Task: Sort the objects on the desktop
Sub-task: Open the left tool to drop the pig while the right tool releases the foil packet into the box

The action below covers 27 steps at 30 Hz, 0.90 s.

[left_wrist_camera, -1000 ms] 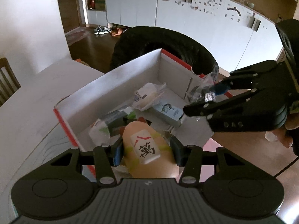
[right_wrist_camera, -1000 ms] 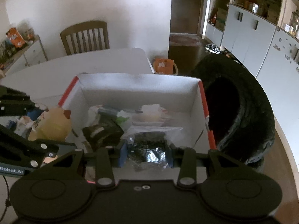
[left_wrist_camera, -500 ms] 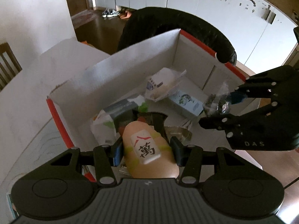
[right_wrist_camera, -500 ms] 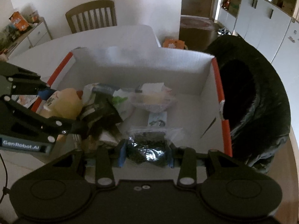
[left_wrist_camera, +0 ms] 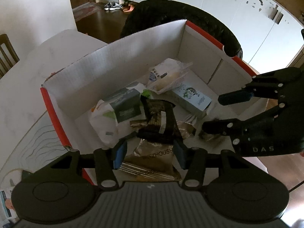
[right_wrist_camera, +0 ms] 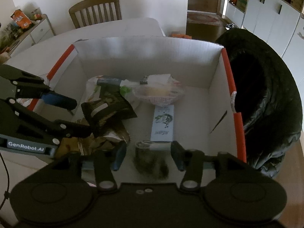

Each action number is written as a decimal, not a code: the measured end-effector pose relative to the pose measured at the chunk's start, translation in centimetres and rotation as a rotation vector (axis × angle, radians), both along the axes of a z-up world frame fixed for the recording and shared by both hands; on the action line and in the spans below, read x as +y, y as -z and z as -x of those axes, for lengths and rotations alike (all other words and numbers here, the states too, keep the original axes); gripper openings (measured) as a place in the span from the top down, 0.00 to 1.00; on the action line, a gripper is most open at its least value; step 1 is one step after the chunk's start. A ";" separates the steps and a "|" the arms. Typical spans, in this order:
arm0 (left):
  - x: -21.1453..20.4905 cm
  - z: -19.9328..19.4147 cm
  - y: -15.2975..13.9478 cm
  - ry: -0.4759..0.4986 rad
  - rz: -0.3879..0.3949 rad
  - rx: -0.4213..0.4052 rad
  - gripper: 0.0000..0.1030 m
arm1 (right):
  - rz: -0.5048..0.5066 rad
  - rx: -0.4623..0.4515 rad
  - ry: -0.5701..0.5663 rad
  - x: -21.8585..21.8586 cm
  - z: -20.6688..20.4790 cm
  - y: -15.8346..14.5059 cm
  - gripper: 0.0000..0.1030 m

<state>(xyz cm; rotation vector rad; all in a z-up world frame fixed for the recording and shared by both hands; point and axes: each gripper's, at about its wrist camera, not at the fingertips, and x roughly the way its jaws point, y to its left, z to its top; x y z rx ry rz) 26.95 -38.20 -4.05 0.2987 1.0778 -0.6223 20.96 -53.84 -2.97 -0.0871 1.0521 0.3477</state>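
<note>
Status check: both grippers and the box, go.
Right gripper jaws just opening, dark-filled bag loose between them. Left gripper open above gold packet. Both over the box; nothing blocking.

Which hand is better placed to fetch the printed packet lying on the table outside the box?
Left, probably. The left gripper hangs by the box's left wall, the side where the printed packet lies, and its jaws stand open, gripping nothing.
</note>
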 end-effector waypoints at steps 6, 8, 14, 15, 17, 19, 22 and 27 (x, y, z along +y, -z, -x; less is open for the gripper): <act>0.3 0.3 -0.3 -0.015 0.017 0.000 0.39 | -0.014 -0.029 -0.001 -0.3 0.4 -0.9 0.39; 0.5 0.6 -0.6 -0.015 0.018 -0.004 0.39 | -0.021 -0.034 0.000 -0.5 0.5 -1.3 0.39; 0.9 1.3 -1.5 -0.015 0.034 -0.014 0.39 | -0.032 -0.050 -0.015 -0.3 1.1 -2.3 0.39; 1.0 1.4 -1.6 -0.018 0.037 -0.016 0.39 | -0.032 -0.052 -0.018 -0.2 1.2 -2.4 0.39; 1.3 1.7 -1.9 -0.024 0.046 -0.018 0.39 | -0.032 -0.055 -0.021 -0.1 1.4 -2.6 0.39; 1.6 2.1 -2.2 -0.028 0.053 -0.024 0.39 | -0.040 -0.059 -0.023 -0.1 1.6 -3.0 0.39; 2.1 2.8 -2.7 -0.036 0.062 -0.039 0.39 | -0.060 -0.062 -0.022 0.0 1.9 -3.3 0.38; 3.1 3.9 -3.3 -0.049 0.088 -0.055 0.39 | -0.092 -0.061 -0.005 0.2 2.3 -3.5 0.36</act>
